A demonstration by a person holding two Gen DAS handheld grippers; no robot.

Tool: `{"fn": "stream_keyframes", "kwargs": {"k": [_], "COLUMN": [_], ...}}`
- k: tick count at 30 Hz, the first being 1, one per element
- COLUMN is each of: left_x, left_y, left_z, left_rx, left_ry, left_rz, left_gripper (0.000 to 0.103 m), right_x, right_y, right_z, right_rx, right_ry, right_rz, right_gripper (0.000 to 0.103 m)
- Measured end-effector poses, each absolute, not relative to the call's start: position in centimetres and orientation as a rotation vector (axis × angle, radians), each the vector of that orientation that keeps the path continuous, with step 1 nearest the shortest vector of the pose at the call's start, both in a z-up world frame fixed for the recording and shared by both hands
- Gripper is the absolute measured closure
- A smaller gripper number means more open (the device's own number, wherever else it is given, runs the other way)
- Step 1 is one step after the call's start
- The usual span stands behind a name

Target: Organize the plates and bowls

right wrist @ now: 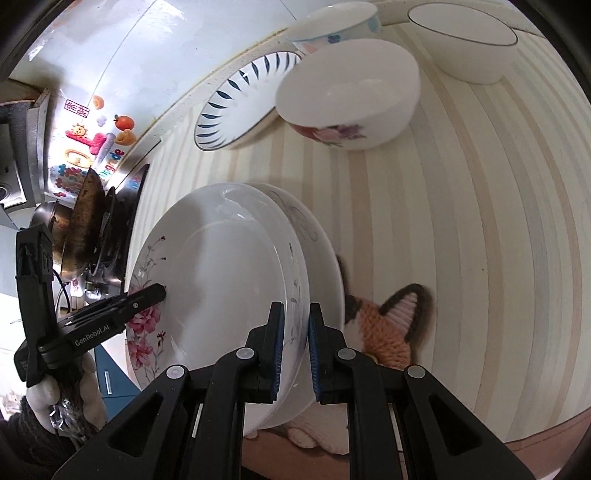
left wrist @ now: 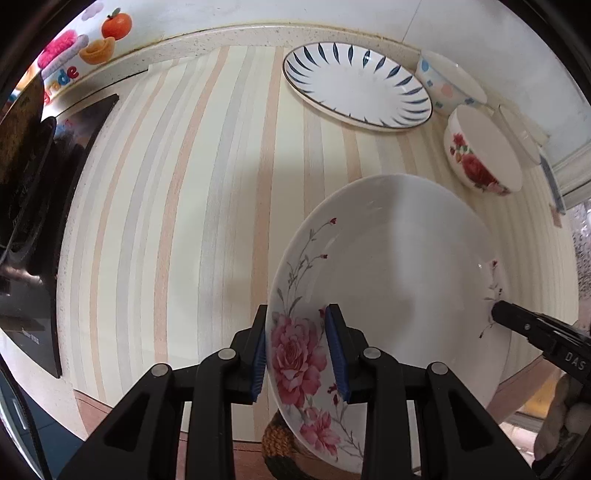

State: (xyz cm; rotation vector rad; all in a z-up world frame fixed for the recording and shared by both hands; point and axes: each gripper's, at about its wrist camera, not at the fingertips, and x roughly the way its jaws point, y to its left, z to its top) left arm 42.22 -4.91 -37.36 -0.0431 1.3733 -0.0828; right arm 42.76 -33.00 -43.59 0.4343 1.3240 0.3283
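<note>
A white plate with pink flowers (left wrist: 391,266) is held between both grippers above the striped counter. My left gripper (left wrist: 299,350) is shut on its near rim, over the pink rose. My right gripper (right wrist: 296,343) is shut on the opposite rim (right wrist: 236,280); its finger shows in the left wrist view (left wrist: 517,317). The plate sits on top of a second flowered plate (right wrist: 321,251), seen in the right wrist view. A blue-leaf plate (left wrist: 354,85), a dotted bowl (left wrist: 443,81) and a rose bowl (left wrist: 480,155) stand at the back right.
A plain white bowl (right wrist: 465,40) stands far right. A knitted cat mat (right wrist: 391,325) lies under the plates at the counter's front edge. A stove with a dark pan (right wrist: 85,229) is at the left. The wall (left wrist: 221,14) runs behind.
</note>
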Motion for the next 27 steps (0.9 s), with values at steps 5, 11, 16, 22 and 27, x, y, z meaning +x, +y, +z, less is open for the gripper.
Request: {"fn": "stream_keyframes", "kwargs": {"k": [5,11,16,22,27], "left_x": [42.2,42.1,41.9,42.2,42.4], "left_y": [-5.2,-5.6,-5.9,-5.8,-5.8], "left_z": [-37.9,-37.9,-38.0,-38.3,-38.2], "left_rx": [-0.019,0.000,0.007,0.013,0.020], "left_ry": [1.381,1.379,1.390,1.402,1.407], "left_rz": [-0.072,-0.072,-0.076,-0.075,-0.083], "left_gripper": [0.076,0.076,0.076,0.076,0.076], "right_x": [43.0,43.4,43.6,43.7,43.8], "right_y": [-32.9,-32.5,-32.1,-31.5,-31.4], "right_z": [-44.0,-43.8,-43.4,-42.9,-42.8], "right_rx": [0.427,0.402,0.373,0.340,0.332], "right_ry": [1.337,1.335,1.349,1.364,1.390], "right_rz": [0.323,0.319,0.309,0.291,0.284], "right_gripper": [0.089,0.089,0.089,0.086,0.086]}}
